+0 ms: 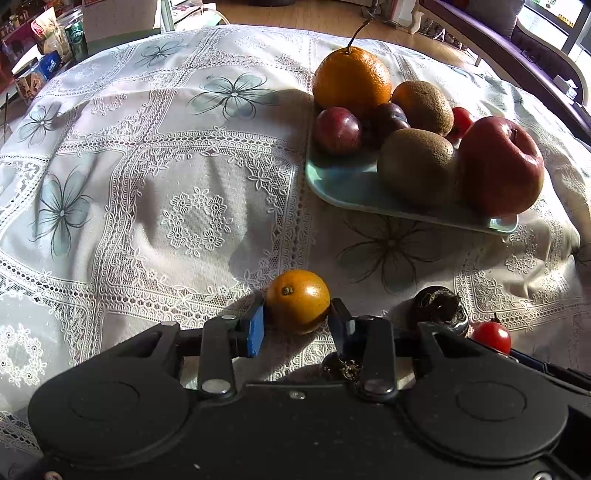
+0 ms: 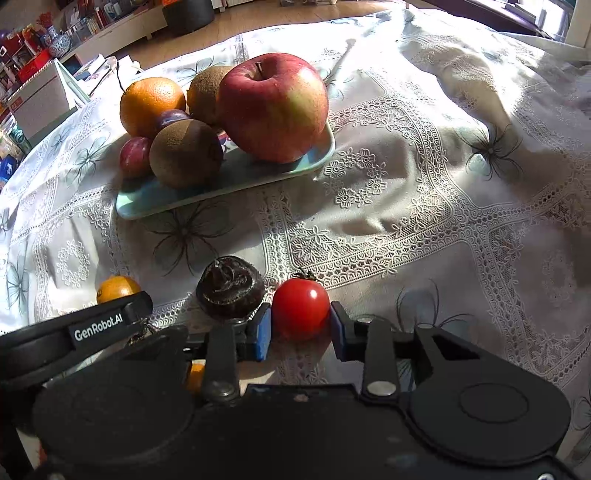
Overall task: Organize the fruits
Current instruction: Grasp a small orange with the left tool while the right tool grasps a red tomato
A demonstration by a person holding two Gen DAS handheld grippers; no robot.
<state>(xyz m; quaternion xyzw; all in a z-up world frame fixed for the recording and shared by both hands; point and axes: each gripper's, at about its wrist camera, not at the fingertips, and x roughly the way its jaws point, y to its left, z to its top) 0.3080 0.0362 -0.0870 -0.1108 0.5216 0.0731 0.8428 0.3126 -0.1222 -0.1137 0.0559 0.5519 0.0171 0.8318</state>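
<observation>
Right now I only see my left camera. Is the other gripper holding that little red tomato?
Observer: Yes, the right gripper has a blue pad against each side of the tomato.
Operator: Is the tomato touching the dark fruit?
Observer: No, a sliver of cloth shows between it and the dark fruit.
Operator: Is the big apple red all over?
Observer: No, the apple has a yellow-green patch on the side facing the right camera.

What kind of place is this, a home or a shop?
Probably a home living room: a lace tablecloth covers the table, a wooden floor lies behind, and crowded shelves and a cushioned seat stand around.
</observation>
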